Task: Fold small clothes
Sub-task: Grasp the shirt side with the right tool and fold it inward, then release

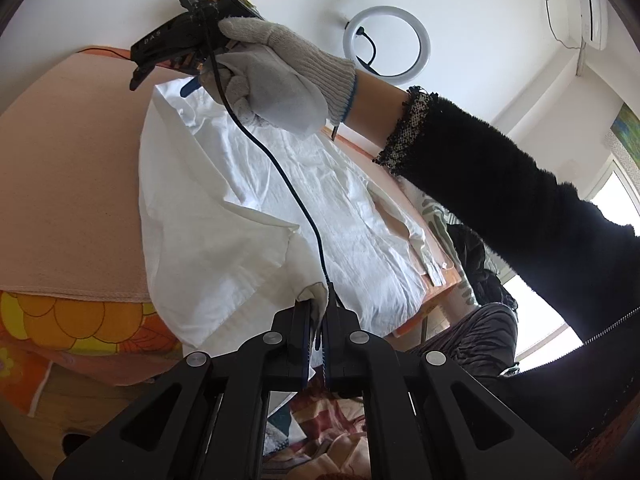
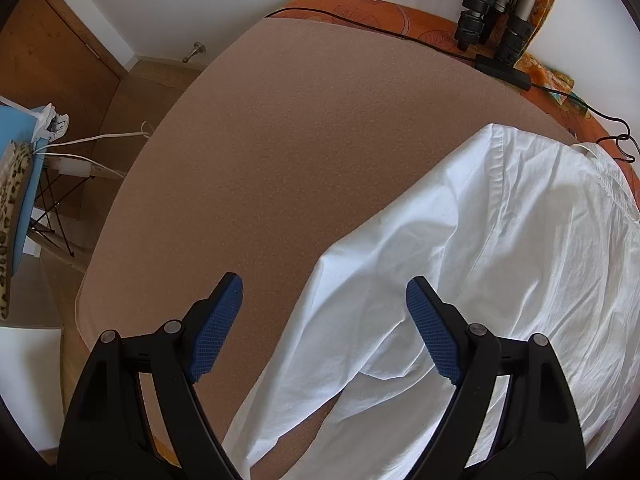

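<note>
Your left gripper (image 1: 317, 320) is pressed together, pinching a corner of the white shirt (image 1: 256, 216) between its 2 pads; the cloth rises from the table to that pinch in a lifted flap. Your right gripper (image 2: 324, 320) stands spread, nothing between its 2 blue pads (image 2: 218, 328); it points down over the shirt's near edge, 1 finger over bare surface, the other over white fabric. The shirt lies crumpled across the tan table cover (image 2: 280, 140), its bulk toward the right of the right wrist view, collar end farthest away. Beyond, your gloved right hand (image 1: 276, 76) grips that tool above the shirt's far end. Farther back, a black cable (image 2: 360, 24) runs along the orange table edge, tripod legs (image 2: 496, 12) stand at the wall, and a ring light (image 1: 386, 42) hangs there.
</note>
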Motion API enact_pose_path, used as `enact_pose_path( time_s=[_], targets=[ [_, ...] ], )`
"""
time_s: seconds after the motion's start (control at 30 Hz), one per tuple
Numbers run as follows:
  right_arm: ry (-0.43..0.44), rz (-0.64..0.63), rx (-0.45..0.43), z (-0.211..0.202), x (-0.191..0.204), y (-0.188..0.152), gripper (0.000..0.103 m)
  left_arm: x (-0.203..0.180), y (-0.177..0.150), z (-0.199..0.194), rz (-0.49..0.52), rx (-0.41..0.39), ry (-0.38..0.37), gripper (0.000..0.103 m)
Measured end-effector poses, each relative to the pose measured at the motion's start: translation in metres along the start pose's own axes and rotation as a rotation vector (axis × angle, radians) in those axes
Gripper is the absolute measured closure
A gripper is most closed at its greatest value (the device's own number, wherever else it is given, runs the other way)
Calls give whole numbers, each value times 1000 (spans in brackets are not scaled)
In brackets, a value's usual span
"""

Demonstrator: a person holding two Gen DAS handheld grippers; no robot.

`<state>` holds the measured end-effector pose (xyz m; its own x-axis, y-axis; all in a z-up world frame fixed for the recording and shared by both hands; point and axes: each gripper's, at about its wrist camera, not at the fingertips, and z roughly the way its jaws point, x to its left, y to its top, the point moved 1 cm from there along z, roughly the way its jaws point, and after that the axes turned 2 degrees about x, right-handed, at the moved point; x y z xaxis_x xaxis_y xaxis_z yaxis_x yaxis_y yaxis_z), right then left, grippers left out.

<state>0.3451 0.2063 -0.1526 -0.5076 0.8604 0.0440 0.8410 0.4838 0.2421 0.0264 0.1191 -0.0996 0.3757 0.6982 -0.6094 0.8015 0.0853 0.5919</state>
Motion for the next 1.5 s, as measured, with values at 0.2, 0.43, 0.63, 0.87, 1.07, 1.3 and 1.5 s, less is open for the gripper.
enact_pose_path(
  time_s=[0.2,0.43,0.63,0.87,1.07,1.3,1.5],
  targets=[
    [-29,14,36,10,-11,-4,87,-11,4,7,46,10,8,100],
    [11,65,-70,-16,-29,-12,100,-18,6,13,103,20,29,100],
    [89,170,-191,-63,-81,-26,100,-24,10,21,152,29,72,100],
    [109,263,-181,-57,-138,-55,100,-38,3,46,240,96,115,100],
    [-14,218,-110,-32,-149,-71,99,-47,-10,66,317,172,153,100],
    [-188,99,-201,-73,-139,-90,45,-44,-18,54,264,183,139,87],
    [-76,9,-202,-93,-104,-90,45,-30,-19,25,201,88,166,81]
  ],
)
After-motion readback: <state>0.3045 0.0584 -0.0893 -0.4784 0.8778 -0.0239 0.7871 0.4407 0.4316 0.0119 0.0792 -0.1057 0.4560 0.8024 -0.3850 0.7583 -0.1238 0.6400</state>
